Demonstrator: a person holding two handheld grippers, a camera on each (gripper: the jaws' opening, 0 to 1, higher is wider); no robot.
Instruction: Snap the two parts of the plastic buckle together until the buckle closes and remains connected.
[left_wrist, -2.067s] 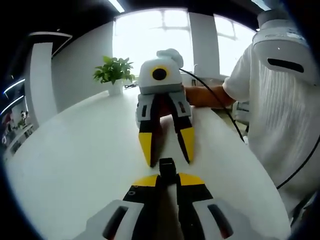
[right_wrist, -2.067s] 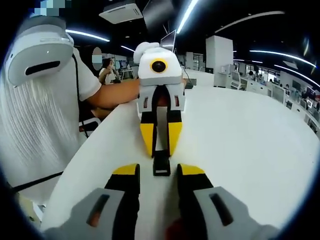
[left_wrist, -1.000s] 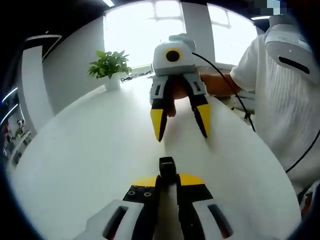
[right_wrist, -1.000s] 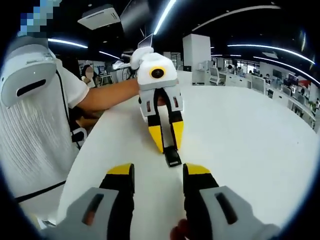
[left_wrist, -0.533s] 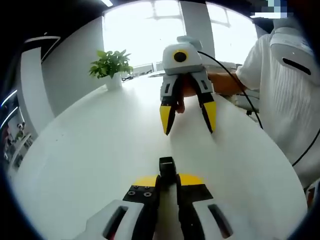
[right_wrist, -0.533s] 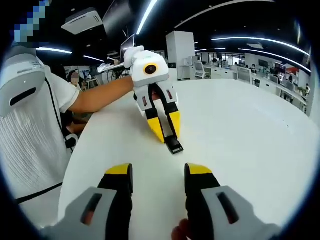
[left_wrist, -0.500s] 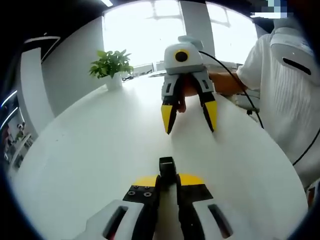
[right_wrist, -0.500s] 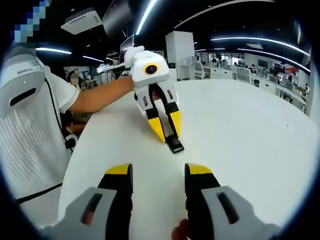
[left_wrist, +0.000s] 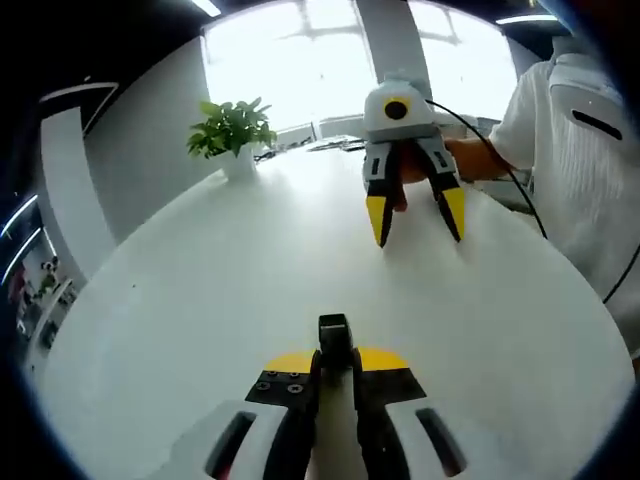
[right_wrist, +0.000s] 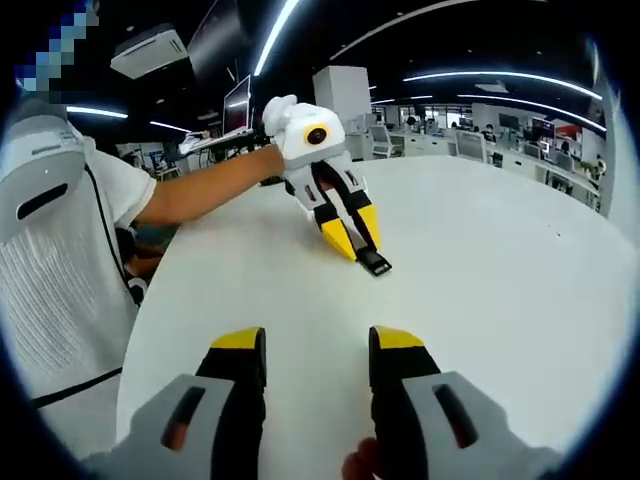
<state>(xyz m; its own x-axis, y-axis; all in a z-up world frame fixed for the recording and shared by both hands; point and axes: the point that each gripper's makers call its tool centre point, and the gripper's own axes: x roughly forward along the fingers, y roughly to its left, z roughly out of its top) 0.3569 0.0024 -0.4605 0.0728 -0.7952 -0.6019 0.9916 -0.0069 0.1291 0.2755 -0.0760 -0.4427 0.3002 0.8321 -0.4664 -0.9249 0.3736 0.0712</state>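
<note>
The black plastic buckle (left_wrist: 335, 337) sticks out from between the yellow tips of my left gripper (left_wrist: 335, 360), which is shut on it just above the white table (left_wrist: 200, 290). From the right gripper view the same buckle (right_wrist: 375, 263) pokes out of the left gripper (right_wrist: 357, 238), held by a person's bare arm (right_wrist: 200, 195). My right gripper (right_wrist: 318, 345) stands open with nothing between its fingers, well short of the buckle. In the left gripper view the right gripper (left_wrist: 415, 218) hangs over the far side of the table, jaws spread. Whether the buckle is one part or two joined I cannot tell.
A potted green plant (left_wrist: 232, 130) stands at the table's far edge by bright windows. A person in a white ribbed shirt (left_wrist: 590, 170) sits at the table's right side, a black cable (left_wrist: 500, 180) running to the right gripper. Office desks (right_wrist: 500, 140) lie beyond the table.
The two grippers have drawn apart: the right gripper has backed away from the buckle, which stays in the left gripper's shut jaws. The left gripper has turned somewhat sideways in the right gripper view.
</note>
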